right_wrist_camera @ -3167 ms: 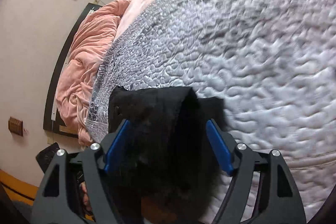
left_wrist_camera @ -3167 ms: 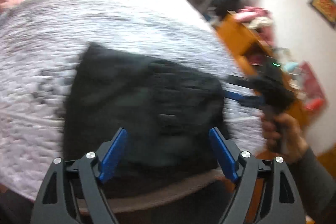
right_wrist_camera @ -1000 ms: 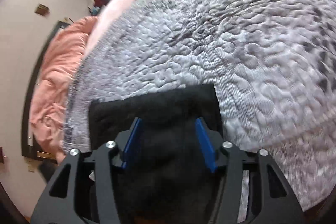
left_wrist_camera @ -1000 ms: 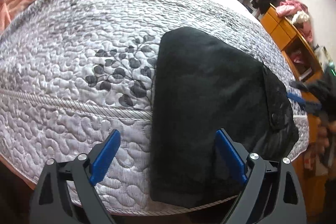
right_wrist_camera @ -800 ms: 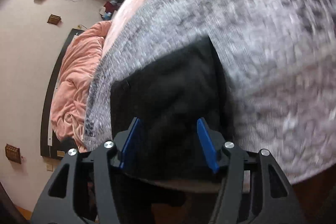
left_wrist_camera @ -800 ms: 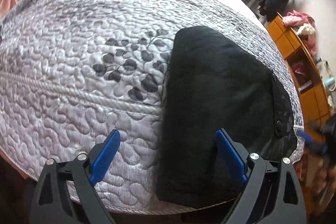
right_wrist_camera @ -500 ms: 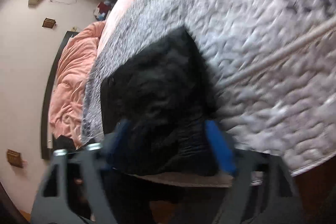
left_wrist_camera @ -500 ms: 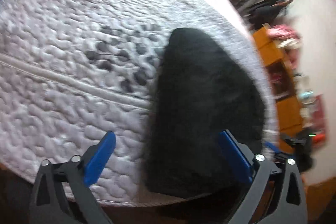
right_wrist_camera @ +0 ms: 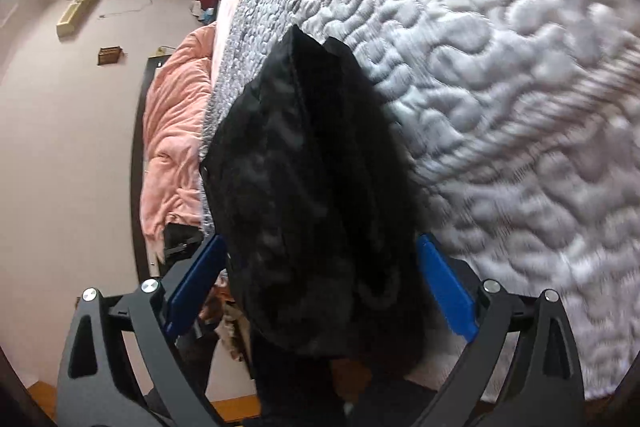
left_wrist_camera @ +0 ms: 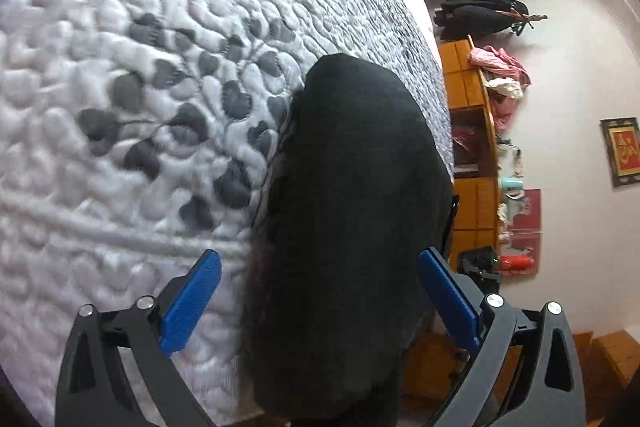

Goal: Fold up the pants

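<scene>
The black pants point(left_wrist_camera: 352, 211) lie folded into a thick bundle at the near edge of the quilted grey-white bed point(left_wrist_camera: 140, 87). My left gripper point(left_wrist_camera: 320, 291) is open, its blue pads straddling the bundle's near end. In the right wrist view the pants point(right_wrist_camera: 312, 187) fill the middle, and my right gripper point(right_wrist_camera: 320, 295) is open with its pads on either side of the bundle's near end. Whether the pads touch the cloth I cannot tell.
An orange wooden shelf unit point(left_wrist_camera: 472, 163) with clutter stands beyond the bed's right side in the left wrist view. A pink duvet point(right_wrist_camera: 172, 147) is heaped at the bed's far end. The quilt point(right_wrist_camera: 500, 87) stretches to the right of the pants.
Both grippers have moved in close to the pants, which now fill more of each view. The right gripper's jaws have spread wider than a second ago.
</scene>
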Action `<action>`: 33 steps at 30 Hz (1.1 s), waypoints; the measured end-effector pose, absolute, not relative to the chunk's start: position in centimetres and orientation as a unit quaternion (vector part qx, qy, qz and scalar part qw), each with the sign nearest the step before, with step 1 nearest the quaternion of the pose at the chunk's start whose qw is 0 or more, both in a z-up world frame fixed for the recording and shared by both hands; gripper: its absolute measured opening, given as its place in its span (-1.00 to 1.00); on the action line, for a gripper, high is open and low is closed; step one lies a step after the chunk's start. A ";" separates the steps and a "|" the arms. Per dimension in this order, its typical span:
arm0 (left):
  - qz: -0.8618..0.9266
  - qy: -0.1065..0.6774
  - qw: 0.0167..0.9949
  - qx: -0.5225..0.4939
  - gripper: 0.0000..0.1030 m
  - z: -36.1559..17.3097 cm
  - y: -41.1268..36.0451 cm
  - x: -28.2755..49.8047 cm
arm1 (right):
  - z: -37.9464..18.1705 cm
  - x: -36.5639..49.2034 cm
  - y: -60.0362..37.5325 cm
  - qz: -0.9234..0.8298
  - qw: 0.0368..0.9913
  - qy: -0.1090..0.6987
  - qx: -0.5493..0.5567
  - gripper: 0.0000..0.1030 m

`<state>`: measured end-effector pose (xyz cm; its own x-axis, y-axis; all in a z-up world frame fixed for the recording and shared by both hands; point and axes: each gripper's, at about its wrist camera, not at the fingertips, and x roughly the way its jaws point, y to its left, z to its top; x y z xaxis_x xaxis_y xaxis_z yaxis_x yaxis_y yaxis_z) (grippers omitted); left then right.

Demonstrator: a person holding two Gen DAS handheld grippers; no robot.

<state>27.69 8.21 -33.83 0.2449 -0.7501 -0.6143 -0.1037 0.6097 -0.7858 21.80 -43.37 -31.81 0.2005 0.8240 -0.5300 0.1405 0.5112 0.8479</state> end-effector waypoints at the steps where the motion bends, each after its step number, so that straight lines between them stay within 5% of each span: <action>1: -0.241 0.573 0.685 -0.380 0.92 -34.3 7.9 28.2 | -31.9 22.2 -43.2 0.266 0.648 0.578 0.419 0.88; 15: -0.315 0.591 0.647 -0.366 0.92 -36.8 3.1 29.7 | -33.7 23.8 -39.9 0.295 0.642 0.592 0.388 0.96; 17: -0.303 0.587 0.657 -0.363 0.77 -36.6 3.1 29.3 | -33.6 23.7 -39.7 0.291 0.650 0.591 0.379 0.92; 21: -0.280 0.583 0.672 -0.361 0.28 -35.8 3.8 28.3 | -32.4 23.4 -39.1 0.287 0.666 0.586 0.361 0.16; 24: -0.265 0.577 0.692 -0.344 -0.04 -34.4 3.9 27.9 | -30.1 23.3 -38.2 0.297 0.681 0.574 0.343 -0.11; 33: -0.211 0.548 0.736 -0.336 -0.17 -28.9 8.8 28.9 | -23.5 28.8 -30.7 0.340 0.698 0.563 0.281 -0.15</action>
<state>28.85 8.80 -28.87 0.3092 -0.6798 -0.6650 -0.0579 0.6846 -0.7266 28.77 -30.71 -23.55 0.1338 0.7919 -0.5958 -0.1579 0.6106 0.7761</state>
